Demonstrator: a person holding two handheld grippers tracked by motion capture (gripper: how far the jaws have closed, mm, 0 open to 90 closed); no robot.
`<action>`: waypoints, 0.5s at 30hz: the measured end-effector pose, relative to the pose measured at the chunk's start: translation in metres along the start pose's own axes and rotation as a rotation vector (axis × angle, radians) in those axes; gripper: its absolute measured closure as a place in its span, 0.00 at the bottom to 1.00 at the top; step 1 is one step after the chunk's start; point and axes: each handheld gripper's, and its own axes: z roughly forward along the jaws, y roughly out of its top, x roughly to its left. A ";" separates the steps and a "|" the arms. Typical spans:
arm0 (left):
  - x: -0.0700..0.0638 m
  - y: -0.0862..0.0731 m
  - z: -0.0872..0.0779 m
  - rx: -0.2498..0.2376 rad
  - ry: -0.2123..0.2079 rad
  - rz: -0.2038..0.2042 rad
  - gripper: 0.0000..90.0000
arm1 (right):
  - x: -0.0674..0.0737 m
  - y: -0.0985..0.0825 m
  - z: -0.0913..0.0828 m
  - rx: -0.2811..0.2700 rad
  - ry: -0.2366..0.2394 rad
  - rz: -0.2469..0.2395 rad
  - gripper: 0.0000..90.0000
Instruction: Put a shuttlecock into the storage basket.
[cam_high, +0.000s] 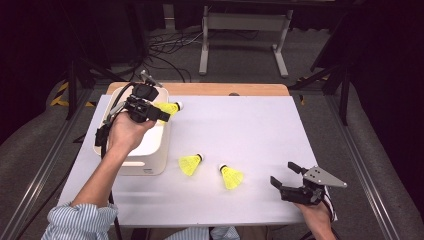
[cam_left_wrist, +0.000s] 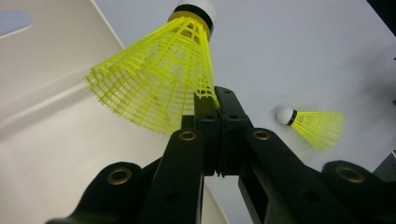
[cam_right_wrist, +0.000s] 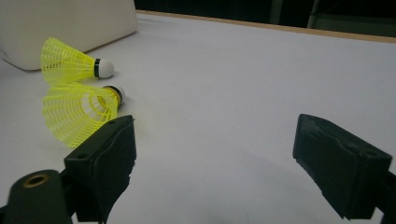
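Observation:
Three yellow plastic shuttlecocks with white cork tips are in play. One shuttlecock (cam_high: 169, 108) (cam_left_wrist: 154, 84) hangs over the right rim of a white box (cam_high: 150, 150), pinched at the edge of its skirt by my left gripper (cam_high: 160, 114) (cam_left_wrist: 215, 100), whose jaws are shut on it. A second shuttlecock (cam_high: 190, 164) (cam_right_wrist: 70, 63) lies on the table just right of the box. The third shuttlecock (cam_high: 231, 176) (cam_right_wrist: 77, 112) lies nearer my right gripper (cam_high: 283, 173) (cam_right_wrist: 215, 140). That gripper rests low at the table's front right, open, with nothing between its jaws.
The white box (cam_left_wrist: 46, 140) (cam_right_wrist: 60, 23) stands at the left of the white table top (cam_high: 260, 125). A wooden edge (cam_high: 225, 89) runs along the back. One lying shuttlecock (cam_left_wrist: 313, 127) shows beyond my left jaws. Dark stands and cables sit on the floor behind.

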 end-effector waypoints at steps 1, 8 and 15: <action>0.001 -0.001 0.000 -0.002 0.001 -0.003 0.99 | 0.000 0.000 0.000 0.001 -0.001 0.001 0.15; 0.006 -0.004 -0.003 -0.011 0.001 -0.010 0.99 | 0.000 0.000 0.000 0.001 -0.001 0.000 0.15; 0.011 -0.007 -0.005 -0.018 0.010 -0.021 0.99 | 0.000 0.000 0.000 0.002 0.000 -0.001 0.15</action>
